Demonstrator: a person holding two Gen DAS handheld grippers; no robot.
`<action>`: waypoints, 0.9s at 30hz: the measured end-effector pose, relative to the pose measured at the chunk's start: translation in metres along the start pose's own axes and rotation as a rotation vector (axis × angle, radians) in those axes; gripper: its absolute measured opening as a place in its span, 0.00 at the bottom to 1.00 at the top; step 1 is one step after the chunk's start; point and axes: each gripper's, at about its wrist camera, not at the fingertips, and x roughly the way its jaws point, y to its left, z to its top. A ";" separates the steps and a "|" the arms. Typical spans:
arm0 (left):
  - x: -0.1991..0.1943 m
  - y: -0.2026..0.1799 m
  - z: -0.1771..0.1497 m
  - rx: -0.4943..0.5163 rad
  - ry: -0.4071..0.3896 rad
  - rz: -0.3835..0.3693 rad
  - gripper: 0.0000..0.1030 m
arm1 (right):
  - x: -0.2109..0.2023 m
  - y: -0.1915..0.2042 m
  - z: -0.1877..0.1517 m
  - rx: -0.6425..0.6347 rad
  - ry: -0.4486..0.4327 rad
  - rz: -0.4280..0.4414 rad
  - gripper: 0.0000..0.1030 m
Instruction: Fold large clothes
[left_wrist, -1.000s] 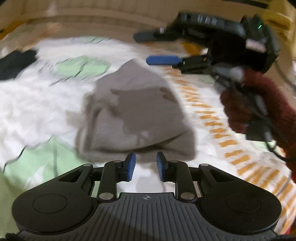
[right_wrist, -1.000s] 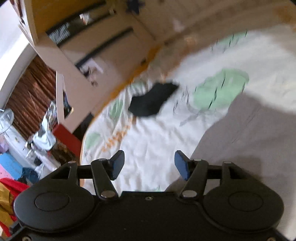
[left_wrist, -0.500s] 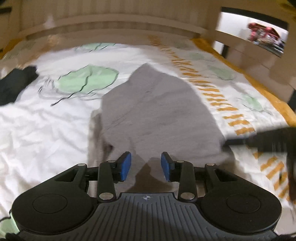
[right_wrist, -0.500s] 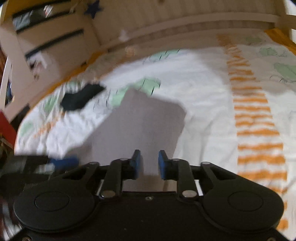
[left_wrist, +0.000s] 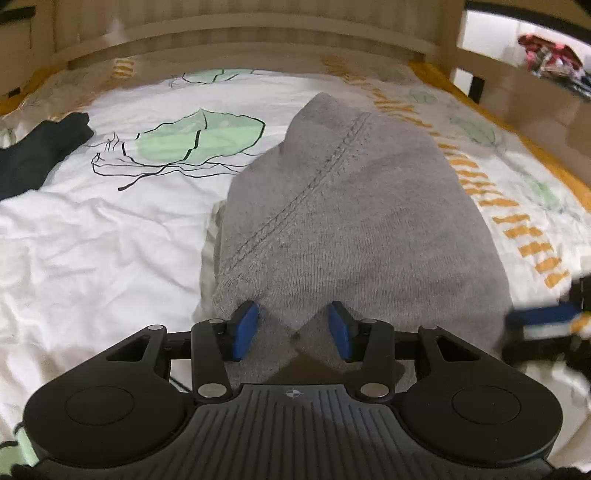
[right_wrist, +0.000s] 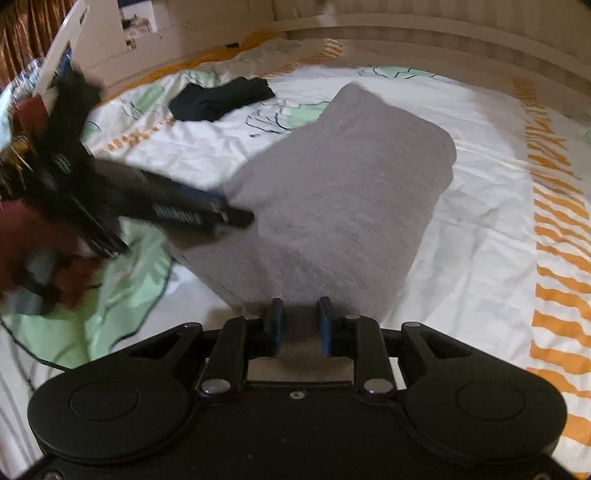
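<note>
Grey sweater (left_wrist: 354, 221) lies folded into a compact block mid-bed (left_wrist: 110, 240), probably near finished. Left tongs (left_wrist: 293, 330) wide, right tongs (right_wrist: 298, 325) narrow; both empty at its near edge, likely for tidying.

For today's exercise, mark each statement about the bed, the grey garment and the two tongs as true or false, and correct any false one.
1. The grey sweater lies folded on the bedsheet. True.
2. A black garment lies on top of the grey sweater. False: it lies apart, on the sheet beyond it.
3. The left tongs are open, with grey knit between the pads. True.
4. The bedsheet is plain white. False: it has green leaf prints and orange stripes.
5. The right tongs are lifting the sweater high above the bed. False: it rests on the bed.
</note>
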 end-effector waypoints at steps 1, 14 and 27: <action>-0.002 -0.002 0.000 0.014 0.000 0.002 0.41 | -0.004 -0.006 0.000 0.037 -0.023 0.013 0.47; -0.032 0.039 0.014 -0.197 -0.092 -0.046 0.57 | 0.022 -0.129 0.011 0.599 -0.222 0.173 0.87; -0.018 0.048 -0.005 -0.212 -0.038 -0.068 0.58 | 0.091 -0.061 0.083 0.070 -0.098 -0.141 0.23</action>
